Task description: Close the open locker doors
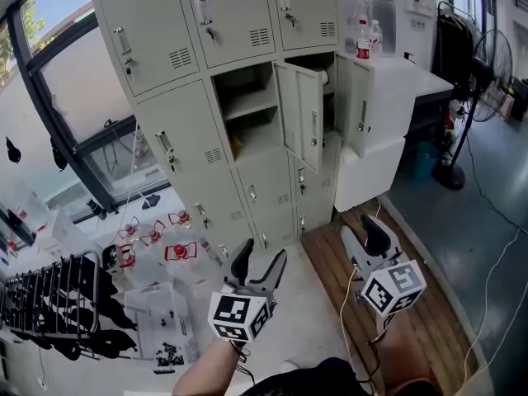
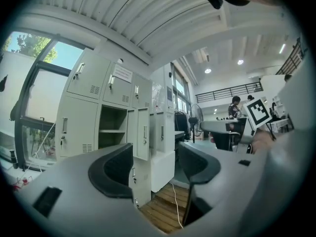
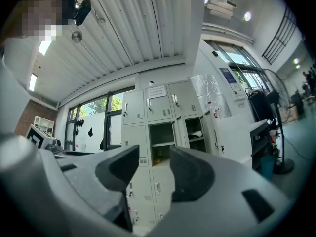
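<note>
Okay, tall grey metal lockers [image 1: 190, 130] upper centre, open grey locker doors [image 1: 301, 118] mid-row; brown plank floor [image 1: 429, 337] lower right. Left claw [image 1: 262, 254] and right claw [image 1: 358, 226] spread wide, empty.

The left gripper [image 1: 262, 254] and right gripper [image 1: 359, 228] are pale grey plastic with curved black pads [image 2: 116, 169] inside. Each bears a white cube [image 1: 239, 316] printed with black square markers (one per face). A thin white cable [image 1: 341, 304] runs beside the right one; the clothing [image 1: 330, 379] is dark.
</note>
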Demonstrator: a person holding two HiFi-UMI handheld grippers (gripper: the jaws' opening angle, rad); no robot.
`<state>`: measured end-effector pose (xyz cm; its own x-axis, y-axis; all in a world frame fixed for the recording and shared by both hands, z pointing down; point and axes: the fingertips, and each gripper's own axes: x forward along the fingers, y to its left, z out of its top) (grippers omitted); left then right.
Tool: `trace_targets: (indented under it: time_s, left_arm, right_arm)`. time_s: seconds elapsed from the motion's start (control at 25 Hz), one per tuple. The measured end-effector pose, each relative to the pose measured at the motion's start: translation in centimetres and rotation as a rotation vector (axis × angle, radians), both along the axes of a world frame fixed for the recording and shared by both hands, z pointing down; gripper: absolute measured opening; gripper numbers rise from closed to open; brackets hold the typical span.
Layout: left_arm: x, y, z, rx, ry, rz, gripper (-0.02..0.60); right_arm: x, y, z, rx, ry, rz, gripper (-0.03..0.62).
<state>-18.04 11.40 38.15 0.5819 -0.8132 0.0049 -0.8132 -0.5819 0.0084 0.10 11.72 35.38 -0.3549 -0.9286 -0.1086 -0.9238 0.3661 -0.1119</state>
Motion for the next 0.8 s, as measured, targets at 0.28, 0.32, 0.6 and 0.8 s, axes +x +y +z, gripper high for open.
trace_targets:
  time_s: [0.28,0.32,0.6,0.8]
  left_arm:
    - [-1.4,-1.3,-0.3,0.000,0.024,0.006,0.285]
    - [-1.5,-1.6,-0.3,-0.002,0.028,0.005,0.285]
    - [-1.1,-4.5,0.0,-0.007,0.038,-0.009,0.285]
    - [0.8,-7.9,0.0,-0.005,0.030,-0.022,0.285]
  right_arm:
    - [-0.9,-1.3,-0.2,-0.014,0.017,0.014,0.181]
    - [-0.9,-1.6,-0.2,-0.017,0.019,0.015,0.181]
    - [-0.1,-4.7,-0.3,-0.018,0.019,0.009,0.181]
    - [1.8,-8.5,-0.1,-0.014,0.003,-0.002,0.181]
